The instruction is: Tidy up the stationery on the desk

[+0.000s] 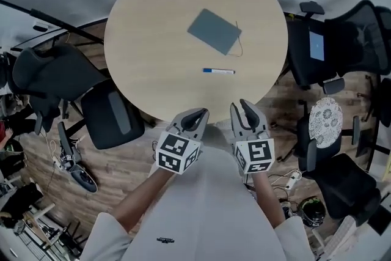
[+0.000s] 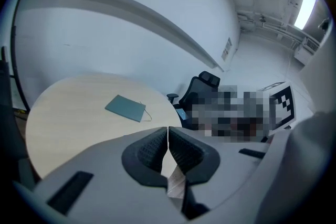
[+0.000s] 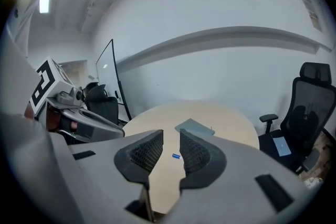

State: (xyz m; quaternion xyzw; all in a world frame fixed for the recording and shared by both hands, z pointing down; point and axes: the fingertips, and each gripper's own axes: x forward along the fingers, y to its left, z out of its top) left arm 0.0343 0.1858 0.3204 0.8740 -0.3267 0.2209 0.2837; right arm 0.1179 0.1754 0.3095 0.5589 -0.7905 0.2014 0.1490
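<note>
A grey flat notebook [image 1: 214, 31] with a thin cord at its side lies on the round pale wooden table [image 1: 153, 40], just past the middle. A blue and white pen [image 1: 219, 71] lies nearer to me, apart from the notebook. Both grippers hover off the table's near edge, over my lap. The left gripper [image 1: 194, 116] is shut, its pads touching and nothing between them [image 2: 168, 136]. The right gripper [image 1: 243, 108] stands slightly open and empty [image 3: 171, 136]. Through its gap the pen [image 3: 176, 155] shows, with the notebook [image 3: 195, 126] beyond. The left gripper view also shows the notebook [image 2: 126, 107].
Black office chairs ring the table: two at the left [image 1: 55, 76] [image 1: 113, 116], one at the right [image 1: 342, 40], and one with a white lace-patterned seat [image 1: 327, 122]. A power strip [image 1: 293, 179] and cables lie on the wooden floor.
</note>
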